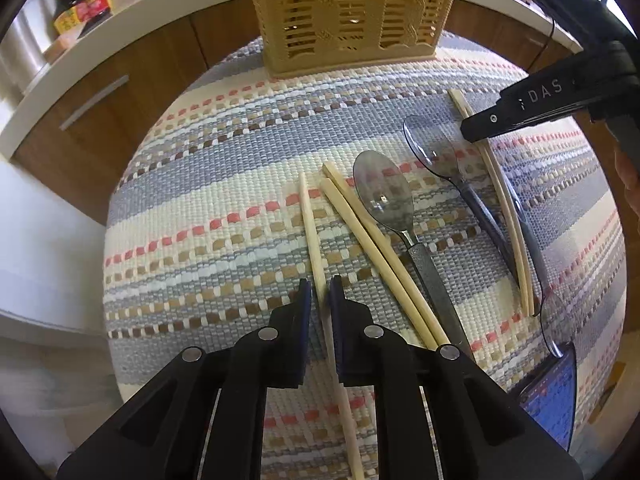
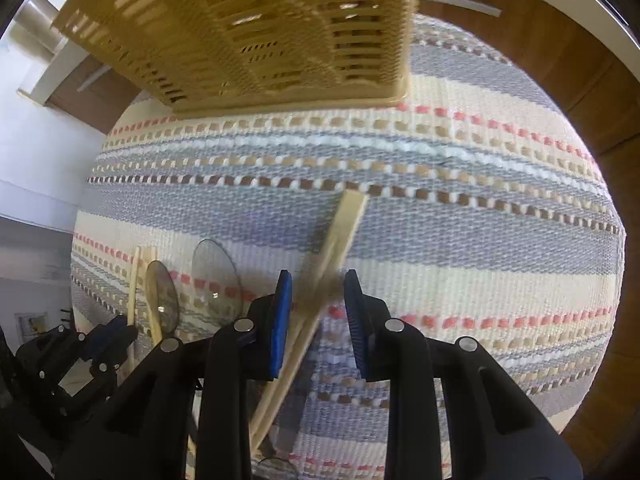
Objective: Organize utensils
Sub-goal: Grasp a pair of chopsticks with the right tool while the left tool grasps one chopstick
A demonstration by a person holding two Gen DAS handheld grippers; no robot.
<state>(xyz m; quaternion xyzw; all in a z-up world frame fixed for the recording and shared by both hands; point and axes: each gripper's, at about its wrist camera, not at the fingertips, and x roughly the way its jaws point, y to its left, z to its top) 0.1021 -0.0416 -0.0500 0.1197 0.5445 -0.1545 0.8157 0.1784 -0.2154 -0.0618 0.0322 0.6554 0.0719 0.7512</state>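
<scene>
Chopsticks (image 2: 320, 280) between right claw (image 2: 318, 308) pads

Both grippers have black angular plastic bodies with round silver screws, blue ribbed fingers (image 1: 303, 312), and white "DAS" lettering.

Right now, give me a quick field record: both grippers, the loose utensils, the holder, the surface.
left gripper: fingers closed on a single chopstick, low over the mat
right gripper: fingers astride a chopstick pair, gap visible on both sides, no grip yet
other chopsticks: second pair lying loose beside the single one
spoons: two translucent grey spoons side by side on the mat
holder: tan slotted utensil basket upright at the far edge
surface: striped woven placemat
</scene>
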